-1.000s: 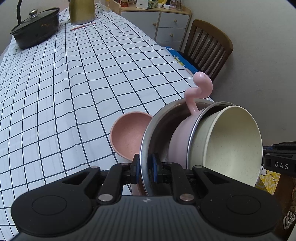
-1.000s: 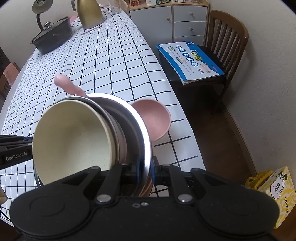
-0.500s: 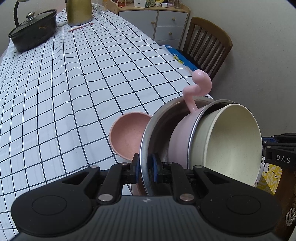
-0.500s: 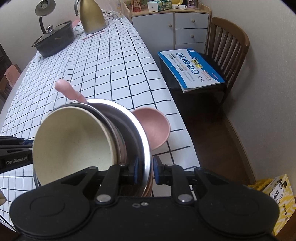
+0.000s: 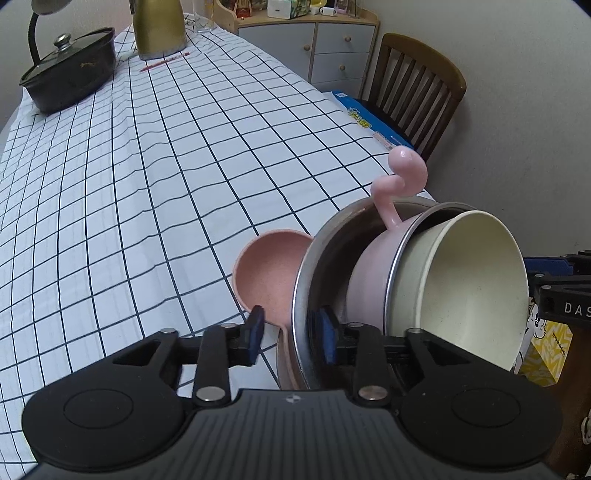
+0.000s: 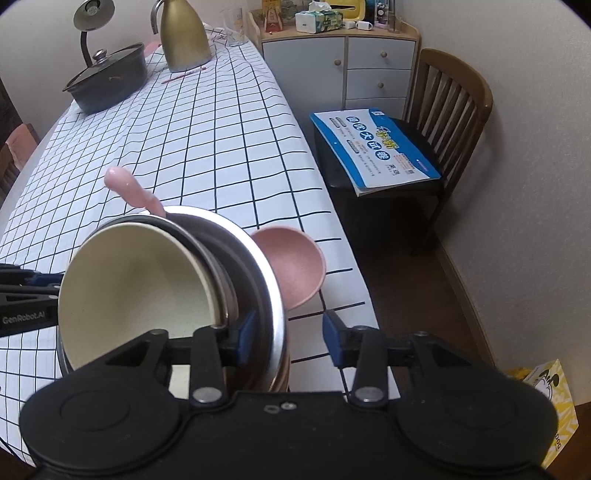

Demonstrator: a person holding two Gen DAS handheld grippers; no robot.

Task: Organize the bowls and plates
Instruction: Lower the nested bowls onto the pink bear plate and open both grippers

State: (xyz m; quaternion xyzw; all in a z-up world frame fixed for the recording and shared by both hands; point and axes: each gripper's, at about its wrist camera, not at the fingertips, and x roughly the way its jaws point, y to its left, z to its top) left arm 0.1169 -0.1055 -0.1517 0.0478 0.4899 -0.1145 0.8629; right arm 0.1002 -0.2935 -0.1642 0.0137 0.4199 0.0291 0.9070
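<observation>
A nested stack stands tilted at the table's near edge: a steel bowl [image 5: 308, 273], inside it a pink pot with a curled handle [image 5: 402, 173], and inside that a cream bowl [image 5: 465, 280]. A pink speckled bowl [image 5: 266, 269] lies behind the steel bowl. My left gripper [image 5: 290, 330] is open, its jaws astride the steel rim. My right gripper [image 6: 288, 338] is open around the same steel rim [image 6: 275, 306] from the other side, with the cream bowl [image 6: 136, 291] and the pink bowl [image 6: 295, 262] in view.
The checked tablecloth [image 5: 147, 155] stretches away. A black lidded pot [image 5: 70, 74], a gold kettle [image 5: 159, 26] and a red pencil [image 5: 164, 61] are at the far end. A wooden chair [image 6: 454, 122] with a blue booklet [image 6: 373, 147] stands right of the table, before a grey cabinet [image 6: 343, 62].
Both grippers were shut on the steel bowl's rim and have opened. The stack sits about where it was.
</observation>
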